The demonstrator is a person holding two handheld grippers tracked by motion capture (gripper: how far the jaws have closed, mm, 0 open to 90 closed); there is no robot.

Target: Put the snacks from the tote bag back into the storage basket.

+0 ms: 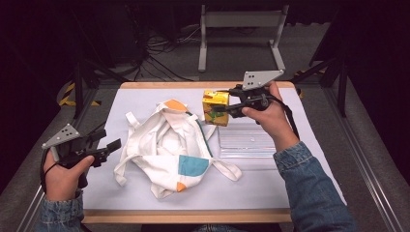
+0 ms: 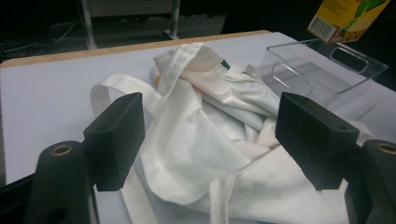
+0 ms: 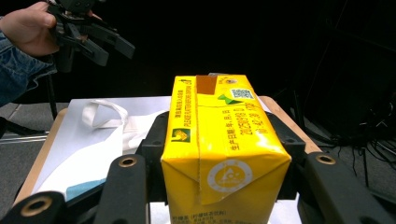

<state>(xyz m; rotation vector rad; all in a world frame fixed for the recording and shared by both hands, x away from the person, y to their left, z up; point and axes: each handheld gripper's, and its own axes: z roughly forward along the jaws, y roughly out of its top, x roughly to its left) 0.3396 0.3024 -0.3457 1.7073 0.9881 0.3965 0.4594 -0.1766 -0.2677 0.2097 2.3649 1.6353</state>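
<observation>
A yellow drink carton [image 1: 215,107] hangs upright above the far left corner of a clear plastic tray [image 1: 245,140], with my right gripper [image 1: 221,110] shut on its sides. In the right gripper view the carton [image 3: 224,154] stands between the two black jaws. A crumpled white cloth bag [image 1: 169,145] with orange and teal patches lies in the middle of the table. My left gripper [image 1: 112,148] is held at the bag's left edge, open, with nothing in it. In the left gripper view the bag [image 2: 201,112] lies just beyond the spread pads [image 2: 116,135].
The pale table mat [image 1: 270,183] has a wooden rim [image 1: 193,215]. The clear tray [image 2: 322,70] sits right of the bag, and the carton [image 2: 345,18] hovers above it. Dark floor, cables and a grey metal stand [image 1: 241,29] lie beyond the far edge.
</observation>
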